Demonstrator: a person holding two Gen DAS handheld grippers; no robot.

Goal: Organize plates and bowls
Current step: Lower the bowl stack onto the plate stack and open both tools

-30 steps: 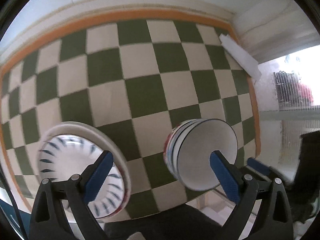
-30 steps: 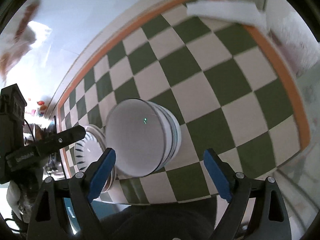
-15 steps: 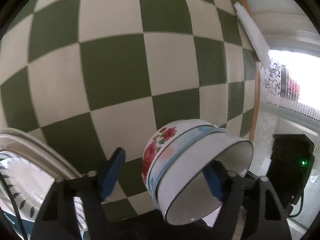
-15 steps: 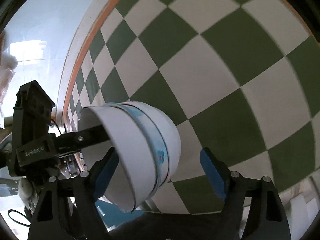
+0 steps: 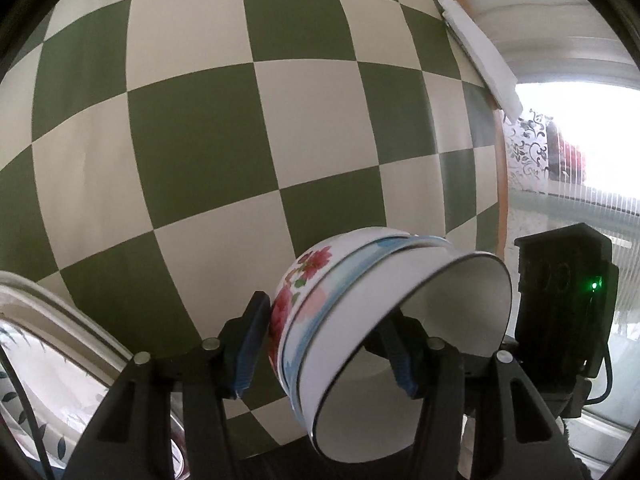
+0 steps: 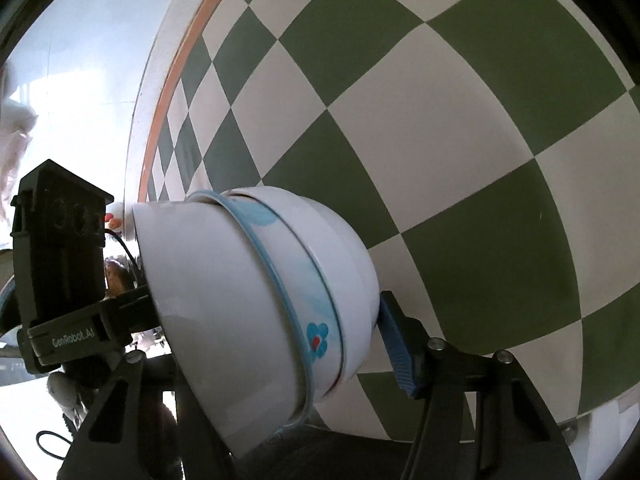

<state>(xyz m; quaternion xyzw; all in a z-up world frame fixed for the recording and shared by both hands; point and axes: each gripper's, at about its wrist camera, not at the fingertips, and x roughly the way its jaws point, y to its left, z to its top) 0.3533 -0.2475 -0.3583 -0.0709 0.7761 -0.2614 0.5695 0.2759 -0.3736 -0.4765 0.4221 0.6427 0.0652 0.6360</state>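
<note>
White nested bowls [image 5: 360, 320], the outer ones carrying a red floral print and a blue band, sit tilted on their side above the green-and-cream chequered surface [image 5: 200, 140], caught between both tools. Left hand-held gripper [image 5: 326, 344] is clamped on the stack, one blue pad against the flowered base, the other inside the open mouth; right hand-held gripper [image 6: 276, 344] grips the same bowls [image 6: 260, 300]. Patterned plate [image 5: 44, 356] lies at lower left, beside the left tool.

Green-white checkered tablecloth [image 5: 208, 128] – white strip [image 5: 480, 52] at edge.
</note>
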